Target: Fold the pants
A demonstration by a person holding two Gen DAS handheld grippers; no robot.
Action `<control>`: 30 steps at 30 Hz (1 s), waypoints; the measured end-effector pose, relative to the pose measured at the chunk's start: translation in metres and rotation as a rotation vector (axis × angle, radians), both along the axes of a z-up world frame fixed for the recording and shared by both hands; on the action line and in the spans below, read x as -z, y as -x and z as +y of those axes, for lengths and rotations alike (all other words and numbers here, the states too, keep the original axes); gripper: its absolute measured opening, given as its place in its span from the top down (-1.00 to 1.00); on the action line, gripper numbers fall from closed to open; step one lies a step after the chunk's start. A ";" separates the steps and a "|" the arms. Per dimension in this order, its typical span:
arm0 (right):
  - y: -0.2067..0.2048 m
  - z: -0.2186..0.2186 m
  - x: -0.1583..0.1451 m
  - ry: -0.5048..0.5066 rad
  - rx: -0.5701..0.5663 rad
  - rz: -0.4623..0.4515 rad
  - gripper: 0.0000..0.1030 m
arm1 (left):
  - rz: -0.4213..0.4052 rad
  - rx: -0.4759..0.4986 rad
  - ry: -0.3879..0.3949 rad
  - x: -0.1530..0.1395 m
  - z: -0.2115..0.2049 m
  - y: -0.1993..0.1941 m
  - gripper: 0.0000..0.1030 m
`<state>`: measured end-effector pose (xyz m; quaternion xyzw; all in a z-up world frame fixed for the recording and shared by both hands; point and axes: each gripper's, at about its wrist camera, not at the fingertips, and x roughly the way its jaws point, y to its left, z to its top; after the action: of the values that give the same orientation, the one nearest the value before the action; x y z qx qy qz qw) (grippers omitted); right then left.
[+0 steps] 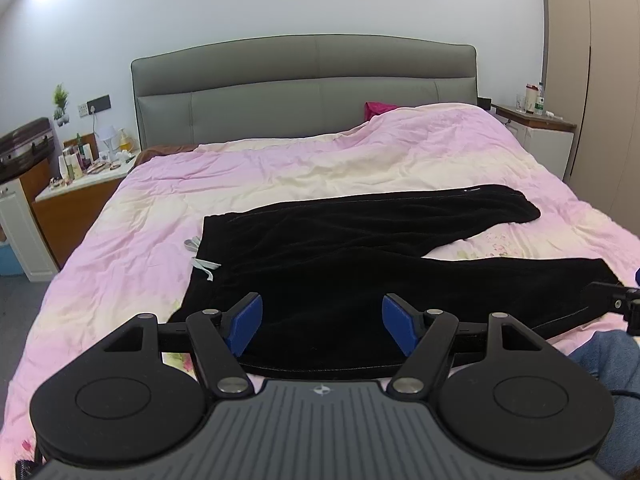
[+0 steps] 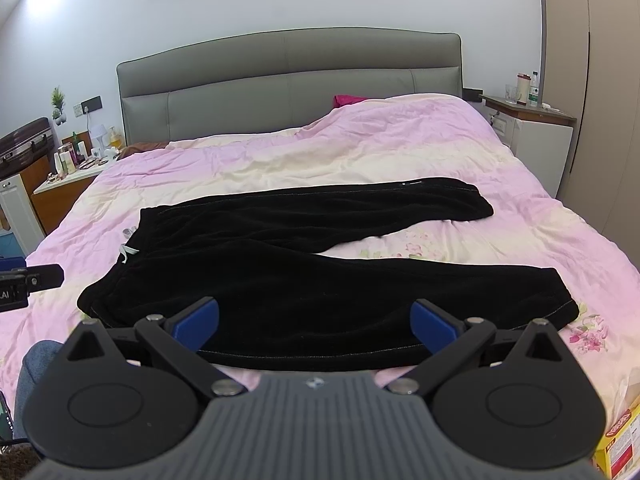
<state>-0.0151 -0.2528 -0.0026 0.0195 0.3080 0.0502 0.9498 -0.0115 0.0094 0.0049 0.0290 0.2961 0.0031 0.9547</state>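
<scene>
Black pants point(image 1: 340, 256) point(image 2: 312, 264) lie spread flat on the pink and cream quilt point(image 1: 320, 160) point(image 2: 320, 148), waistband at the left with a pale drawstring point(image 1: 204, 264) point(image 2: 128, 252), both legs running right and apart. My left gripper point(image 1: 322, 320) hovers open over the near edge of the seat area, blue pads point(image 1: 246, 322) empty. Over the near leg my right gripper point(image 2: 314, 322) also stands open, with nothing between its pads point(image 2: 434, 324). Each gripper's tip shows at the edge of the other view.
A grey headboard point(image 1: 304, 84) backs the bed. Left nightstand point(image 1: 80, 184) carries several bottles; a right nightstand point(image 1: 536, 124) holds cups. A magenta cloth point(image 1: 376, 108) lies by the pillows. A jeans-clad knee point(image 1: 612, 364) is at the bed's near edge. A yellow box point(image 2: 620, 444) sits bottom right.
</scene>
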 end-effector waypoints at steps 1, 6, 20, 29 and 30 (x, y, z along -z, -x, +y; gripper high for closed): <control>-0.002 -0.001 0.001 0.002 0.001 0.002 -0.90 | 0.002 0.008 -0.027 0.001 0.000 -0.003 -0.58; -0.014 -0.018 0.004 -0.016 -0.020 -0.017 -0.90 | 0.015 0.070 -0.135 0.001 0.009 -0.015 -0.56; -0.121 -0.110 0.018 0.112 -0.195 0.097 -0.38 | 0.183 0.458 -0.495 0.050 0.050 -0.096 -0.46; -0.196 -0.161 0.077 0.308 -0.311 0.282 -0.01 | 0.439 0.697 -0.767 0.151 0.059 -0.134 -0.47; -0.203 -0.170 0.084 0.315 -0.320 0.307 -0.01 | 0.467 0.722 -0.796 0.163 0.057 -0.139 -0.46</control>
<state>0.1881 -0.4224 -0.0870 -0.1703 0.4518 0.1477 0.8632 0.1275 0.0665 -0.1580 0.4843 0.4460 -0.2179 0.7204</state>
